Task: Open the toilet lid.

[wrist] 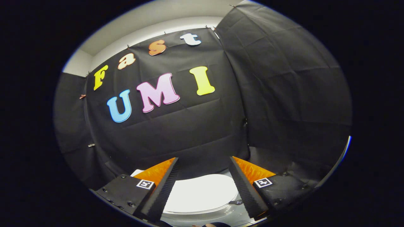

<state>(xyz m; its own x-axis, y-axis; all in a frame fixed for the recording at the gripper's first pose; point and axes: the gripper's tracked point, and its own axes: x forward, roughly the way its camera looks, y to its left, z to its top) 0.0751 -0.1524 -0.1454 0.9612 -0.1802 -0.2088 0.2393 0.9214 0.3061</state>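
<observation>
A white toilet with its lid (202,192) lying flat and closed sits low, below and just beyond my fingers. My gripper (204,162) is held above it, open, with a wide gap and nothing between the fingers. The lid shows through that gap; its far edge curves toward the cloth wall. A small dark tab (235,202) sits at the lid's right rim, close to the right finger (247,189). The left finger (162,189) covers the lid's left side.
Black cloth walls (284,94) close the booth behind and to the right of the toilet, meeting at a corner. A white ceiling strip (151,22) runs above the cloth.
</observation>
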